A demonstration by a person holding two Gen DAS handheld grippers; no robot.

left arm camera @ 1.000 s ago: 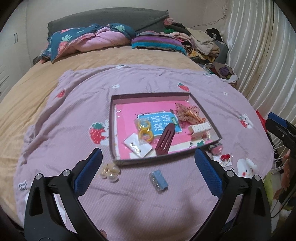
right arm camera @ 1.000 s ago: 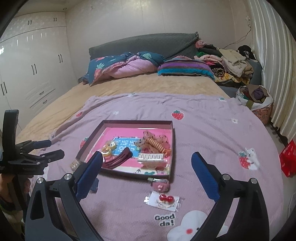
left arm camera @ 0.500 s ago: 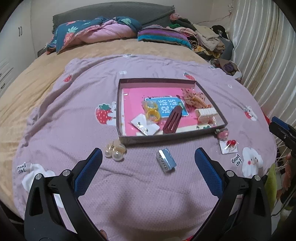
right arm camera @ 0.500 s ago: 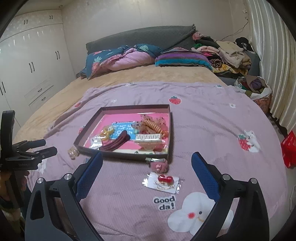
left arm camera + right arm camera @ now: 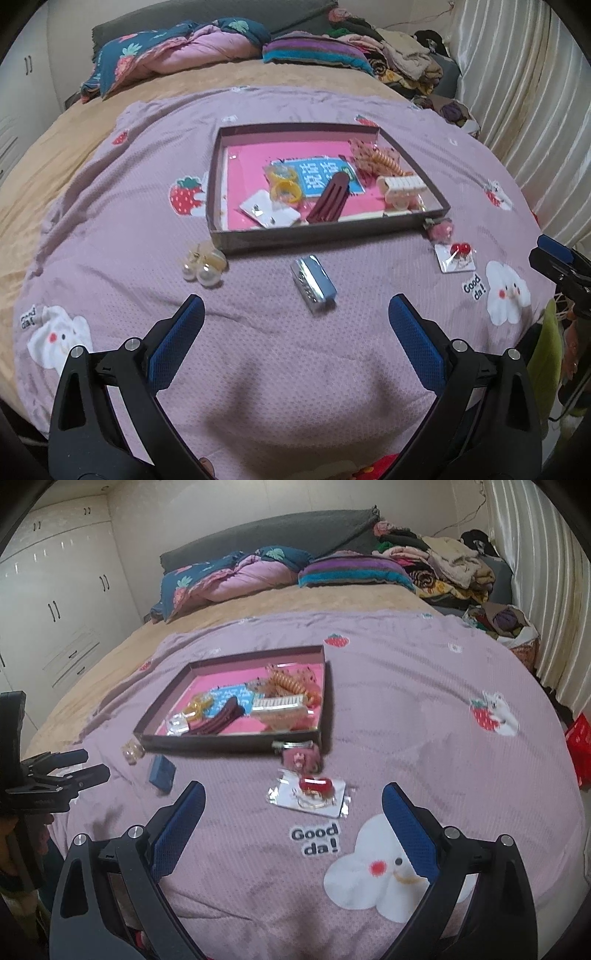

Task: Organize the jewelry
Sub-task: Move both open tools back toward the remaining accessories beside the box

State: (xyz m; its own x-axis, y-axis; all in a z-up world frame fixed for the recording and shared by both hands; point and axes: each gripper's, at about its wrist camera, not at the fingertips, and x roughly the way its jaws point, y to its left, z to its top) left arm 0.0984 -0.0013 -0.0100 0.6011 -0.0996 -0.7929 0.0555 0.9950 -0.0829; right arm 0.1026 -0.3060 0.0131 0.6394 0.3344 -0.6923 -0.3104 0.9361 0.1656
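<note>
Both tongs hang wide open and empty, left tongs (image 5: 295, 310) over the blue clip (image 5: 314, 283) lying on the bed just before the tray (image 5: 328, 230); small, stiff, likely slick, so pinch its long sides

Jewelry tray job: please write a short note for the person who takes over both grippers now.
Left gripper: jaws open, empty, over the blanket.
Right gripper: jaws open, empty.
In the tray: yellow rings, dark red clip, white claw clip, earring card.
Outside, on the blanket, near the tray's front wall: pearl earrings, blue clip, pink clip, red earring card.
Left to do: place these four in the tray.
</note>
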